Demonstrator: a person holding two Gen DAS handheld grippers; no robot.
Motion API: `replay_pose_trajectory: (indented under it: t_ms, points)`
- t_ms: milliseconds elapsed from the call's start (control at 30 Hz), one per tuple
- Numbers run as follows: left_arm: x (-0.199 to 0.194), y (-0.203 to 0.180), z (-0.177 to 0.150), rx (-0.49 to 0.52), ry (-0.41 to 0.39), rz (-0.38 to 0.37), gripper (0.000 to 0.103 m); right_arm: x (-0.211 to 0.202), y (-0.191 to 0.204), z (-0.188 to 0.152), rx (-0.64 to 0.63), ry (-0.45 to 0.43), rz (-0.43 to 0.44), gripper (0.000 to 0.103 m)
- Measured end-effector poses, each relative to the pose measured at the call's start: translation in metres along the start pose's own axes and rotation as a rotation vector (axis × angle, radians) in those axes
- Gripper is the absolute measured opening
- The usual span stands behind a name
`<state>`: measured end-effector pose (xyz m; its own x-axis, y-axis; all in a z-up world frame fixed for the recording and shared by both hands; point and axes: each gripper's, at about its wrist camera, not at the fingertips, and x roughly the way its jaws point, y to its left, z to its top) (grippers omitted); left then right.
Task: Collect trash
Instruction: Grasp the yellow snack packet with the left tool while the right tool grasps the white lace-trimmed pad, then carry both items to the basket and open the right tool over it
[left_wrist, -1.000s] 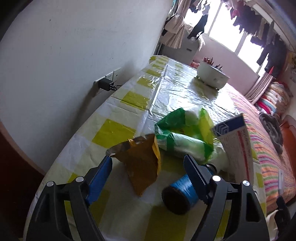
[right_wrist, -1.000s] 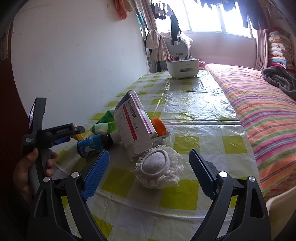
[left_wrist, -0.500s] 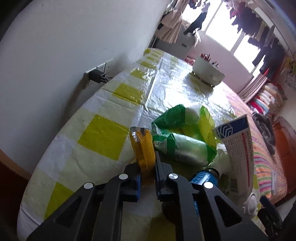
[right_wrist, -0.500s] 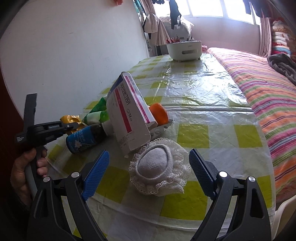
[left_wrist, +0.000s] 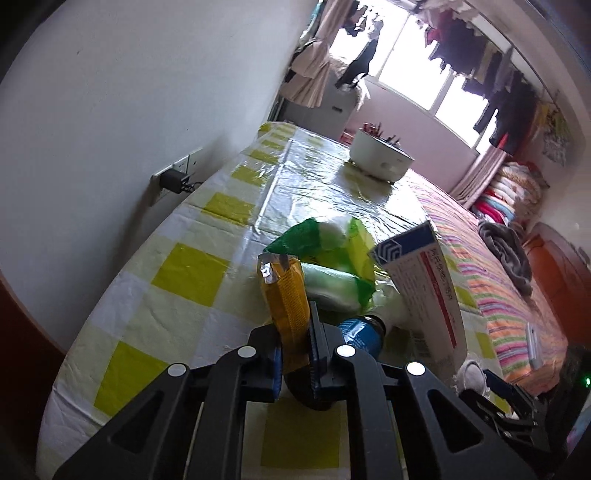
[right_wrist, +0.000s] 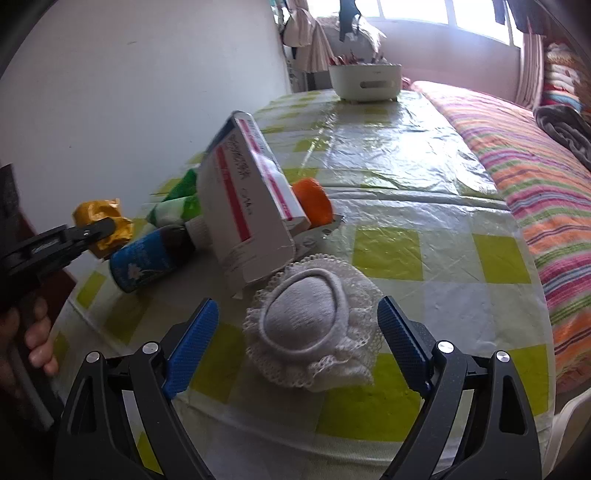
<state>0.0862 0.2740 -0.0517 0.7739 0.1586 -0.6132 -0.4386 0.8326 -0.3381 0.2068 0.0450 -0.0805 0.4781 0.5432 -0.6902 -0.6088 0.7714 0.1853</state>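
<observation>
My left gripper (left_wrist: 295, 343) is shut on a crumpled yellow wrapper (left_wrist: 286, 295) and holds it above the table; it also shows at the left of the right wrist view (right_wrist: 99, 225). My right gripper (right_wrist: 299, 339) is open around a white lace-edged pad (right_wrist: 310, 325), one jaw on each side, not touching. A blue-labelled bottle (right_wrist: 147, 258), a green and white bag (left_wrist: 332, 258), a white and red carton (right_wrist: 247, 206) and an orange object (right_wrist: 312, 201) lie together on the yellow-checked table (right_wrist: 424, 147).
A white basket (right_wrist: 364, 79) with red items stands at the table's far end. A wall socket with a plug (left_wrist: 173, 179) is on the left wall. A striped bed (right_wrist: 535, 147) runs along the table's right side.
My left gripper closed on the yellow wrapper and lifted it off the table. My right gripper moved forward so its jaws now flank the white pad.
</observation>
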Motion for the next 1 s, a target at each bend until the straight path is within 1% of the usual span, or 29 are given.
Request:
replay_pose_trajectory:
  t_ms: [33, 133, 267, 300, 333, 367, 400, 567, 767, 867, 1000]
  points:
    - [0.000, -0.001, -0.001, 0.004, 0.000, -0.003, 0.011, 0.002, -0.001, 0.001, 0.004, 0.005, -0.005, 0.087]
    - [-0.003, -0.003, -0.002, 0.003, 0.001, -0.027, 0.011, 0.014, -0.001, 0.004, -0.015, 0.064, -0.025, 0.087]
    - [-0.011, -0.007, -0.001, 0.016, -0.027, -0.041, 0.011, 0.028, 0.004, 0.006, -0.063, 0.114, -0.075, 0.086]
    - [-0.014, -0.009, 0.000, 0.020, -0.036, -0.042, 0.011, 0.030, 0.005, 0.007, -0.069, 0.118, -0.085, 0.080]
    - [-0.017, -0.010, 0.000, 0.026, -0.044, -0.046, 0.011, 0.030, 0.005, 0.007, -0.073, 0.118, -0.083, 0.072]
    - [-0.019, -0.012, 0.000, 0.030, -0.049, -0.050, 0.011, 0.031, 0.005, 0.008, -0.075, 0.121, -0.074, 0.058]
    - [-0.021, -0.013, 0.000, 0.031, -0.053, -0.055, 0.011, 0.031, 0.005, 0.009, -0.080, 0.124, -0.080, 0.052]
    - [-0.024, -0.026, -0.001, 0.055, -0.064, -0.079, 0.011, 0.024, -0.002, 0.008, -0.042, 0.113, -0.051, 0.050]
    - [-0.030, -0.050, -0.004, 0.108, -0.089, -0.118, 0.011, -0.003, -0.025, 0.007, 0.032, 0.047, -0.029, 0.050]
    - [-0.030, -0.063, -0.008, 0.138, -0.091, -0.135, 0.011, -0.018, -0.037, 0.002, 0.062, 0.032, -0.030, 0.051]
    - [-0.024, -0.078, -0.016, 0.166, -0.071, -0.156, 0.011, -0.036, -0.053, -0.005, 0.088, 0.006, -0.047, 0.051]
